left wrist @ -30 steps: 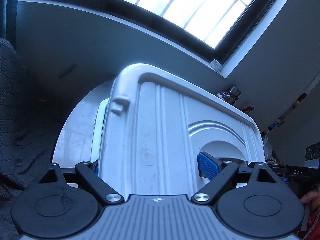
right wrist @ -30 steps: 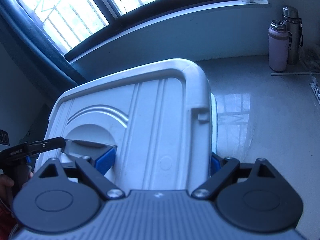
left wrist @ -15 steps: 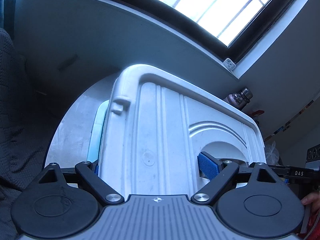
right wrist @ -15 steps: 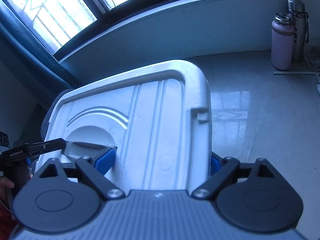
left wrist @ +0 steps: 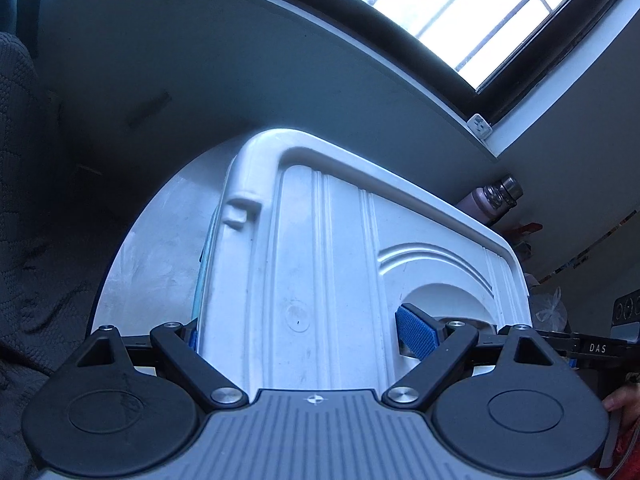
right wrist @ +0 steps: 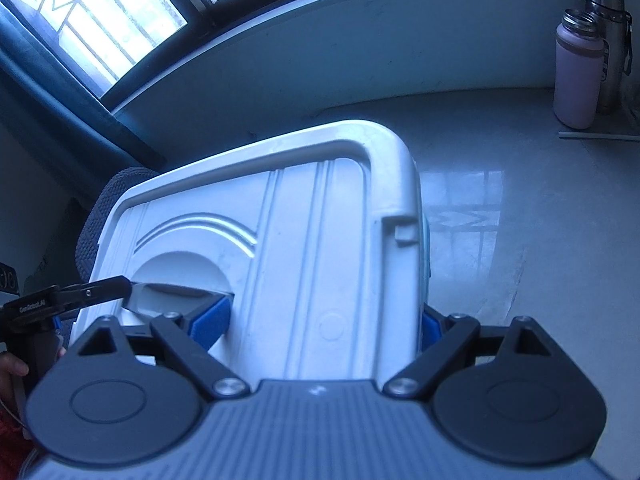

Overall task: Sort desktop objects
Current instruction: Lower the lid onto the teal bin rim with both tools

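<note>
A white ribbed plastic box lid [left wrist: 320,264] fills both views; in the right wrist view it [right wrist: 304,248] tilts up over a pale blue box edge [right wrist: 426,240]. My left gripper [left wrist: 304,332] is shut on the lid's left half: one blue pad [left wrist: 416,334] sits in the lid's handle recess, the other is at the lid's outer edge. My right gripper [right wrist: 320,326] is shut on the right half, with its blue pad [right wrist: 212,322] in the same recess. The box's inside is hidden.
A glossy grey tabletop [right wrist: 500,208] stretches right, with a pink bottle [right wrist: 578,76] and a steel flask [right wrist: 610,40] at the far right. A dark woven chair [left wrist: 24,200] stands left. A window sill and wall rise behind.
Both views have tilted downward, so the window has moved up in the frames and more tabletop shows. The lid stays in the same place between both pairs of fingers.
</note>
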`<state>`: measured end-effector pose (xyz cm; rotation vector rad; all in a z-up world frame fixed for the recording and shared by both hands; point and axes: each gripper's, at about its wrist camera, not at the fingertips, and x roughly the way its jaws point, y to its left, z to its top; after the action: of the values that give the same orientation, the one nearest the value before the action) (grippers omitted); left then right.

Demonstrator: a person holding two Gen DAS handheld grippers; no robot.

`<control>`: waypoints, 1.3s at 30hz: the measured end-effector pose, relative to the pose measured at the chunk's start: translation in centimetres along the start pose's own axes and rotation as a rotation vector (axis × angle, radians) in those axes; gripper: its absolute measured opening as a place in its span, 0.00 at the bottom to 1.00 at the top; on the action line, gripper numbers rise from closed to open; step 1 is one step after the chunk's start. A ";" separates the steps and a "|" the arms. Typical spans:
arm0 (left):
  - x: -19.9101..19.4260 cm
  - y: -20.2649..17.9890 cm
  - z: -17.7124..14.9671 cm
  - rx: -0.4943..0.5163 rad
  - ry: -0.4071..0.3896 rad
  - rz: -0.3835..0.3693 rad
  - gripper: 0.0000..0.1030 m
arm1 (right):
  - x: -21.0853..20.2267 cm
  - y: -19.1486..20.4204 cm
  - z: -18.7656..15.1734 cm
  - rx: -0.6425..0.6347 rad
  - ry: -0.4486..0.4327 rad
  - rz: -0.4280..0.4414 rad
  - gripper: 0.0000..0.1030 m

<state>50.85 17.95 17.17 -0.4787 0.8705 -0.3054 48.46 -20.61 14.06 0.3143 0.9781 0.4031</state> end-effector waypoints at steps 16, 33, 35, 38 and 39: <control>0.1 0.2 0.3 -0.002 0.025 0.005 0.90 | -0.5 0.8 0.6 0.008 0.005 -0.040 0.91; -0.2 0.2 0.5 -0.002 0.037 0.011 0.89 | -1.4 0.1 0.3 0.035 -0.020 -0.105 0.91; -0.2 0.0 0.5 0.009 0.044 0.021 0.89 | -1.3 0.2 0.2 0.023 -0.016 -0.120 0.91; -0.2 -0.2 0.6 0.018 0.052 0.025 0.89 | -1.0 0.2 -0.1 0.023 -0.010 -0.112 0.91; -0.2 -0.1 0.6 0.016 0.052 0.023 0.89 | -0.8 0.2 -0.2 0.021 -0.006 -0.112 0.91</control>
<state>51.18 18.12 17.73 -0.4478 0.9227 -0.3048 47.84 -20.79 14.67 0.2783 0.9894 0.2904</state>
